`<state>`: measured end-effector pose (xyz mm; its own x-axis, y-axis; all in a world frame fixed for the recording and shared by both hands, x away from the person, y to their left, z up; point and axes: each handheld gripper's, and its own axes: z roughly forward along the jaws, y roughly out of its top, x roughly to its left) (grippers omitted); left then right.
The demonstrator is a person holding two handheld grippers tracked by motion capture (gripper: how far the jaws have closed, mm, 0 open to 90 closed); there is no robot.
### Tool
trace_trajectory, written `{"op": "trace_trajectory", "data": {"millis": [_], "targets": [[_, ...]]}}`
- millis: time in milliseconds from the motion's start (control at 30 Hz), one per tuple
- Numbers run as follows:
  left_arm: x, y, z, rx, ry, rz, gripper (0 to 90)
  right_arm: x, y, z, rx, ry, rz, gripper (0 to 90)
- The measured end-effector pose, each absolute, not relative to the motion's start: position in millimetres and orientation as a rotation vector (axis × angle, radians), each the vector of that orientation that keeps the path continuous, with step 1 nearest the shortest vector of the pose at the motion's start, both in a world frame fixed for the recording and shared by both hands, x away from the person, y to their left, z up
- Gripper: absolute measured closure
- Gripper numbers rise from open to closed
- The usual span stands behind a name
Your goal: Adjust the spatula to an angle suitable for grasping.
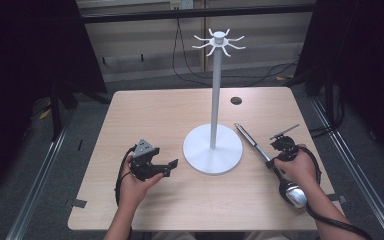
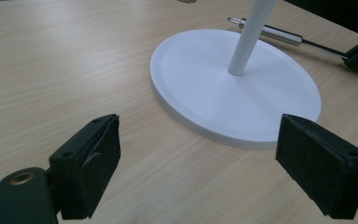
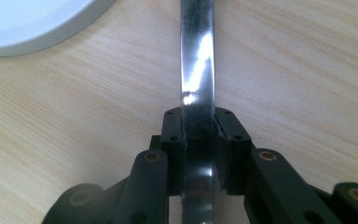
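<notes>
Ladle (image 1: 260, 147) lies on the table (image 1: 150, 115) near its right edge, beside the white stand (image 1: 213, 148). Right gripper (image 3: 198, 135) is clamped on its shiny handle; left gripper (image 2: 200, 158) stands wide, empty. Lift level, grip firm, then hook high. No writing legible.

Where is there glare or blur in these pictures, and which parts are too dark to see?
Right gripper view: bright glare streaks along the metal utensil handle, clamped in the right gripper; the handle's near part is blurred. Left gripper view: the black pads are slightly soft, the white stand base is evenly lit. High view: both upper corners fall into darkness.
</notes>
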<state>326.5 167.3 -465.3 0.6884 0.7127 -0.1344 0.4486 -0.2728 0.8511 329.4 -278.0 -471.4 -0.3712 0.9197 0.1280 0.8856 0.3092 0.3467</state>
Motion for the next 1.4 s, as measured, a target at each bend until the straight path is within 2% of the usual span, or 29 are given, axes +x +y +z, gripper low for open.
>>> {"op": "trace_trajectory", "data": {"millis": [867, 1400], "targets": [[326, 163, -467, 1.932, 0.898, 0.329, 13.8, 317, -297, -447, 1.682, 2.342, 0.809, 76.3], [322, 154, -464, 1.924, 0.879, 0.293, 14.0, 299, -302, -428, 1.609, 2.158, 1.077, 76.3]]}}
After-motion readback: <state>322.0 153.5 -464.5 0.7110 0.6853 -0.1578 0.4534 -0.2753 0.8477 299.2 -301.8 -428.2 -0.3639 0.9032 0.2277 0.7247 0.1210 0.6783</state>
